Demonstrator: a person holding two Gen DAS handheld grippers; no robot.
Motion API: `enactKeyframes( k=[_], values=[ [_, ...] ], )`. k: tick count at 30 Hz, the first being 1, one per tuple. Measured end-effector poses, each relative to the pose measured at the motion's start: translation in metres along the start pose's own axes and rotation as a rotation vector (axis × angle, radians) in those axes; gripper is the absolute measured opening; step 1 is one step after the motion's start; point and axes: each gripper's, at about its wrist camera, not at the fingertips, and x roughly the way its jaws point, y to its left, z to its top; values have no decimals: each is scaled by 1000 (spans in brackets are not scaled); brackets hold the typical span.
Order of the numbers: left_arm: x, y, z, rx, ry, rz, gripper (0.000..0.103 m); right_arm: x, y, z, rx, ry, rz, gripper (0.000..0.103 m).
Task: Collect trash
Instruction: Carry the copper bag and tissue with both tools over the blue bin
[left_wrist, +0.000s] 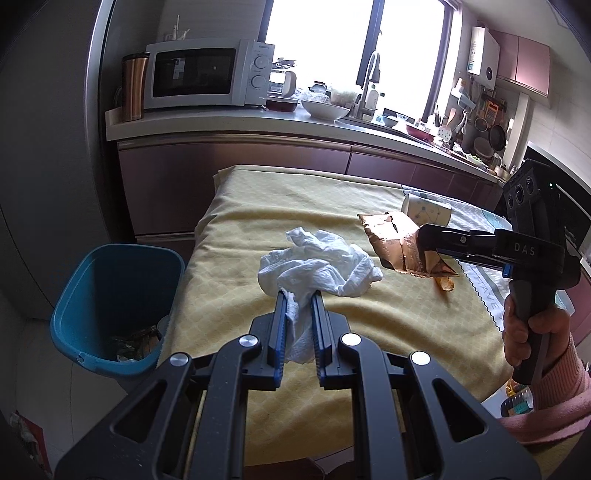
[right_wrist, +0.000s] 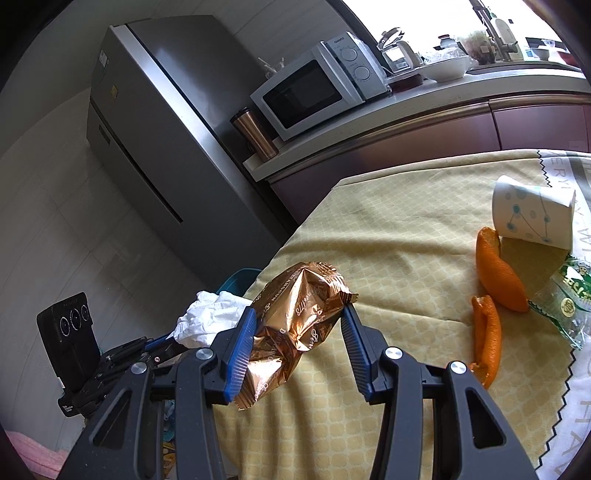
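Observation:
My left gripper is shut on a crumpled white tissue that hangs just above the yellow tablecloth. To the left, beside the table, stands a blue bin with some trash at its bottom. My right gripper is shut on a crinkled gold wrapper. In the left wrist view the right gripper holds that gold wrapper from the right. Two orange peels, a tipped paper cup and a clear green-printed wrapper lie on the cloth at the right.
Behind the table runs a kitchen counter with a microwave, a copper tumbler, bowls and a sink. A grey fridge stands left of it. A hand in a pink sleeve grips the right tool.

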Motion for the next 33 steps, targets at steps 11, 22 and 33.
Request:
enactKeyframes(
  k=[11,22,33],
  values=[
    [-5,19,-2,-26,-7,39,13,22,15,7,-35,26,29,45],
    [-12,43,0,-60,-24,93,13,48,30,15,-62,66,58,45],
    [-20,72,-3,-106,-37,151,13,73,55,21,-115,107,86,45]
  ],
)
